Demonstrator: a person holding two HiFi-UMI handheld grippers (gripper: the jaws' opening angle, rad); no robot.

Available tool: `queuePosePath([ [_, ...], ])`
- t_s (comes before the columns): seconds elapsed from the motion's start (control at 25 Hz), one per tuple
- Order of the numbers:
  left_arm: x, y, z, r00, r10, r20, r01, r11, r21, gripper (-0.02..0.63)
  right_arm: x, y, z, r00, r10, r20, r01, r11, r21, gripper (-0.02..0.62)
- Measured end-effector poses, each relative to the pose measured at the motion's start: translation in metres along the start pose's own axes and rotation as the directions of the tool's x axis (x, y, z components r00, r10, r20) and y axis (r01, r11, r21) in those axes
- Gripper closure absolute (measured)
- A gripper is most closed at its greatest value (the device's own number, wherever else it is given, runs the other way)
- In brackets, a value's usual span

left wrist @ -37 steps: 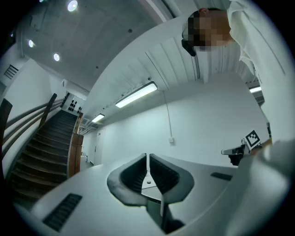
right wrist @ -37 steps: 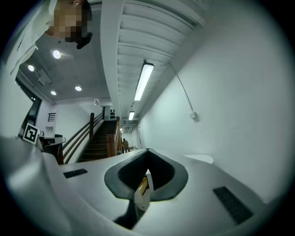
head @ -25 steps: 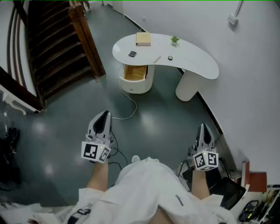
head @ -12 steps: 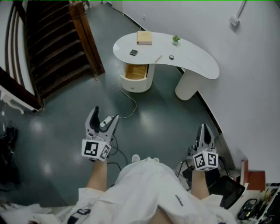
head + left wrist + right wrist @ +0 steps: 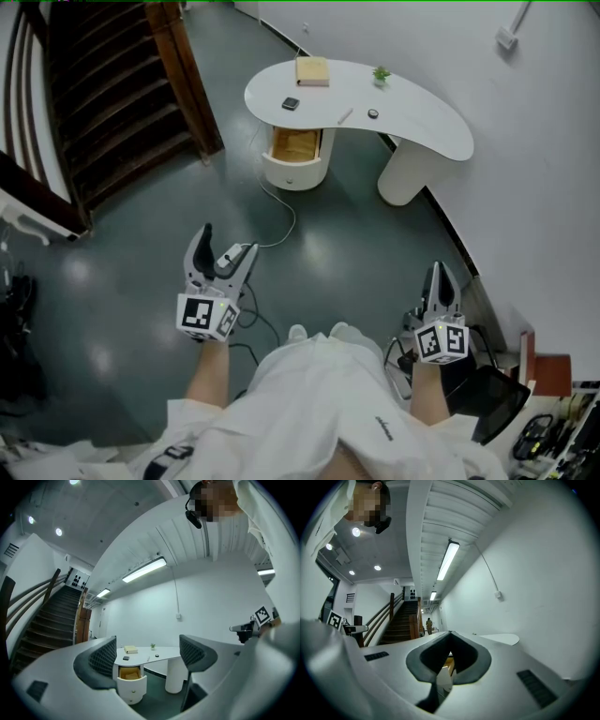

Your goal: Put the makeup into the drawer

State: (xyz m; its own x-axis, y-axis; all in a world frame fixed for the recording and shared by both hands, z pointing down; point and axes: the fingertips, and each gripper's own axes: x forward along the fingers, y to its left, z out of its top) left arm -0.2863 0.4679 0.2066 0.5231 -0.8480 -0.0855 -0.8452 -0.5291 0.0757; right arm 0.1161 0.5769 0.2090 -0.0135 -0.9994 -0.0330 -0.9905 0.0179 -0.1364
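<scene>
Across the grey floor (image 5: pixel 356 244), head view: the white kidney-shaped tabletop (image 5: pixel 422 122) stands well apart from both grippers. On it lie the likely makeup pieces: a small dark square compact (image 5: pixel 291 104), a slim pale stick (image 5: pixel 345 115) and a small round dark pot (image 5: pixel 373 114). A tan flat box (image 5: pixel 312 71) and a small green plant (image 5: pixel 381 73) sit further back. Below the compact's end, the open wooden-lined drawer (image 5: pixel 296 145) juts from a round white pedestal (image 5: pixel 292 173). The left gripper (image 5: pixel 222 258) and right gripper (image 5: pixel 441 286) hang low by the person's sides.

Left gripper view: the jaws have just been opening and stand wide apart. Nothing lies between them. They only frame the distant tabletop and drawer.

Right gripper view: the jaws are together at the tips, with nothing in them.

Handling, as a judgement:
- All three pieces look light, rigid and smooth-cased, so likely slippery.
- The compact lies flat; pinch it across two opposite edges.
- The stick may roll; take it mid-length, crosswise.
- The pot is tiny; grip it across its sides, gently and squarely.
</scene>
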Motion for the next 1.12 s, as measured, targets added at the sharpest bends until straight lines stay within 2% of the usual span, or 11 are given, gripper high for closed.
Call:
queuePosePath([
  [0.36, 0.009, 0.011, -0.004, 1.000, 0.006, -0.008, -0.006, 1.000, -0.009, 0.206, 0.024, 0.011, 0.000, 1.000, 0.029, -0.004, -0.029, 1.000, -0.007, 0.578],
  [0.68, 0.036, 0.022, -0.008, 0.999, 0.027, -0.021, -0.027, 1.000, -0.007, 0.206, 0.068, 0.010, -0.009, 0.997, 0.071, -0.003, -0.071, 0.997, 0.029, 0.578],
  [1.12, 0.144, 0.036, -0.023, 0.998, 0.028, -0.049, -0.029, 1.000, -0.006, 0.206, 0.173, -0.029, -0.016, 0.995, 0.097, -0.017, -0.096, 0.994, 0.048, 0.578],
])
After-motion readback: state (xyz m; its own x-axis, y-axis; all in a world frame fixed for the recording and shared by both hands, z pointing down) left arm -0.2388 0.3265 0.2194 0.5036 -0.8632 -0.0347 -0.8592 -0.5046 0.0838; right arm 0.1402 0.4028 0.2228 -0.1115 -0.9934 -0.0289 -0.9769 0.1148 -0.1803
